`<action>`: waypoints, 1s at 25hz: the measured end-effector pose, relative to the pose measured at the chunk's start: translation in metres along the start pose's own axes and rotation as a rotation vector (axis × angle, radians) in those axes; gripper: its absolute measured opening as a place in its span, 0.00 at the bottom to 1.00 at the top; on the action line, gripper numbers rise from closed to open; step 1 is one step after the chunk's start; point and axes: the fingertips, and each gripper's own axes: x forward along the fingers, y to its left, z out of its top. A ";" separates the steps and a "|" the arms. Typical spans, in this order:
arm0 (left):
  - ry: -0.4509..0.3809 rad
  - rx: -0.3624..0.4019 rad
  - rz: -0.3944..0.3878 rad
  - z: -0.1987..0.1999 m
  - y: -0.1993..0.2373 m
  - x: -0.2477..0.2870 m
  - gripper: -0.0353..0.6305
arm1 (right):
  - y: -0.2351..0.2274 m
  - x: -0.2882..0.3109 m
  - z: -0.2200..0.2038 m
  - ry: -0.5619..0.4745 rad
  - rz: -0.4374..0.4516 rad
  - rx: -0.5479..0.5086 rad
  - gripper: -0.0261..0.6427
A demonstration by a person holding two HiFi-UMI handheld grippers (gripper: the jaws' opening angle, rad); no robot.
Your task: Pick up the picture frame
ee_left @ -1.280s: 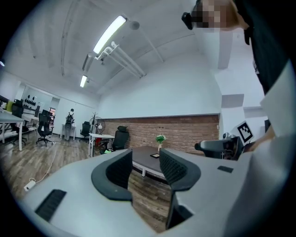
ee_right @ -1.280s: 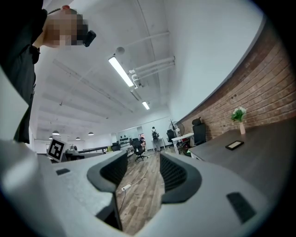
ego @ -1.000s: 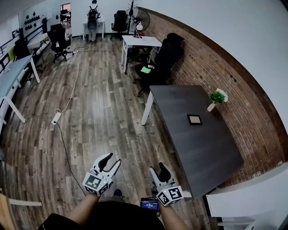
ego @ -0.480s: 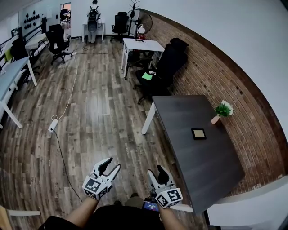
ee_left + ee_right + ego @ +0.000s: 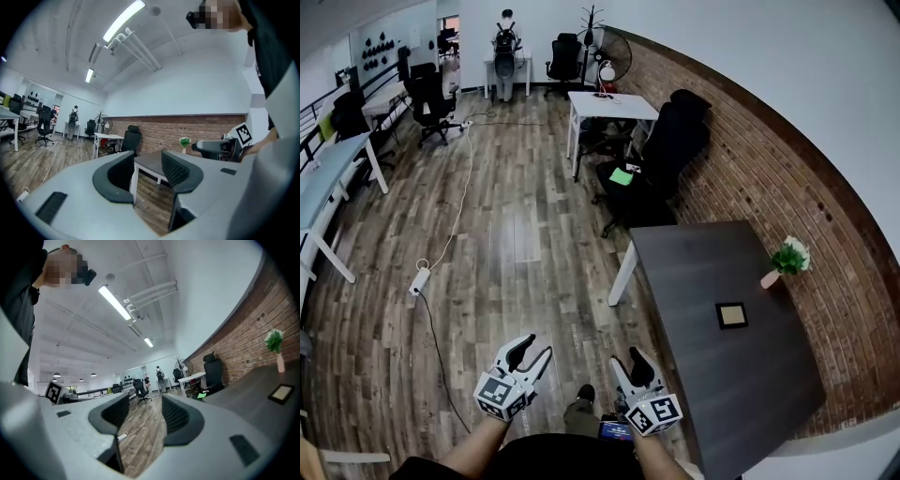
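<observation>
Both tools I'm steering look alike: the pale grey moulded-plastic left gripper (image 5: 534, 349) and its twin, the right gripper (image 5: 628, 361), each have two curved jaws lined with black ribbed pads (image 5: 176, 169). Each carries a white cube printed with black square markers (image 5: 496, 395) at its rear, and I can make out dark rectangular insets in the shells. A small blue-lit screen (image 5: 612, 429) sits just beside the right cube. The person wears a black top (image 5: 553, 461), olive trousers (image 5: 575, 417) and a dark shoe (image 5: 584, 394).
</observation>
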 end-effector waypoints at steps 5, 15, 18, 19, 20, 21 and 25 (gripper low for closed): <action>0.002 0.029 0.012 0.022 0.025 0.083 0.30 | -0.062 0.058 0.035 -0.028 0.035 -0.015 0.37; -0.019 0.083 -0.002 0.056 0.061 0.218 0.30 | -0.160 0.139 0.062 -0.049 0.051 -0.001 0.37; -0.025 0.085 -0.010 0.062 0.071 0.242 0.30 | -0.178 0.150 0.060 -0.045 0.039 0.007 0.37; -0.026 0.086 -0.012 0.062 0.074 0.250 0.30 | -0.184 0.153 0.059 -0.043 0.035 0.008 0.37; -0.027 0.085 -0.016 0.062 0.077 0.258 0.30 | -0.190 0.156 0.058 -0.042 0.028 0.009 0.37; -0.028 0.082 -0.022 0.062 0.080 0.267 0.30 | -0.197 0.158 0.056 -0.040 0.020 0.011 0.37; -0.019 0.058 -0.059 0.057 0.093 0.308 0.30 | -0.229 0.174 0.055 -0.041 -0.025 0.024 0.37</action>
